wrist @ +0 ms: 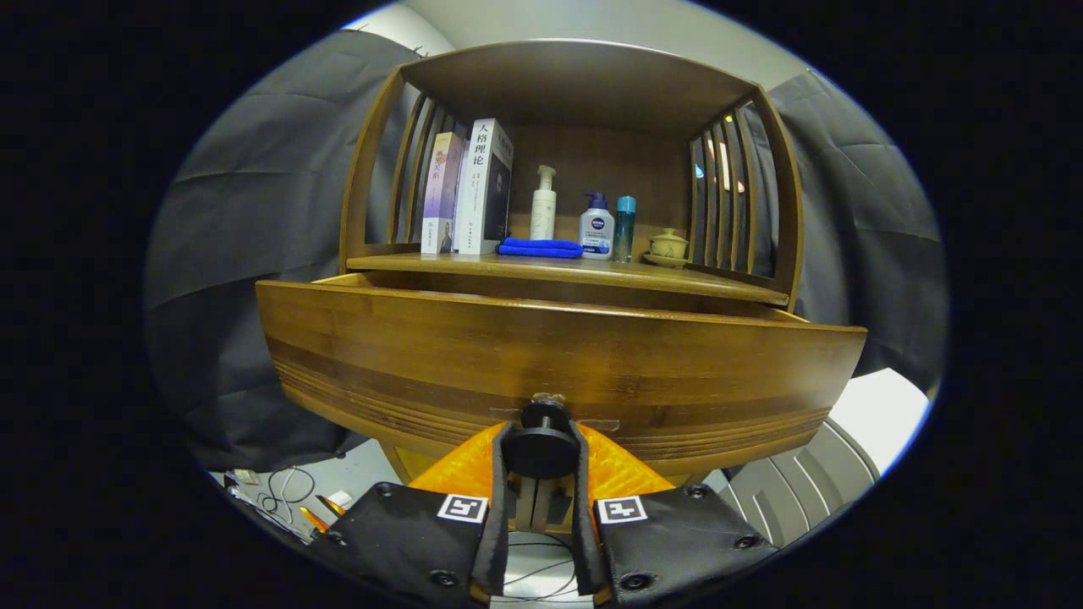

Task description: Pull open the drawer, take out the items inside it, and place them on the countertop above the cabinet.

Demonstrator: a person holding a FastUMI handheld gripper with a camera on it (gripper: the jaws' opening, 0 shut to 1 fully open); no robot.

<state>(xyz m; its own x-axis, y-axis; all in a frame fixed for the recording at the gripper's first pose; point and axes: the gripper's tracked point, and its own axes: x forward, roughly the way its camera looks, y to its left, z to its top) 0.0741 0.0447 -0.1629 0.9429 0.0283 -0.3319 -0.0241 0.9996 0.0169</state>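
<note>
The claw (541,452) pinches the round knob (541,447) at the middle of the drawer (541,355) front, a grip suited to pulling, and the drawer stands partly out beneath the worktop (592,272), its contents hidden.

Books (468,190) left of bottles (584,216)

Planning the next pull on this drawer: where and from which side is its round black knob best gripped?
Grip the round black knob across its disc edge, fingers either side, coming straight at the wooden drawer front. The gripper already brackets it so; the narrow stem behind gives the fingers purchase.
</note>
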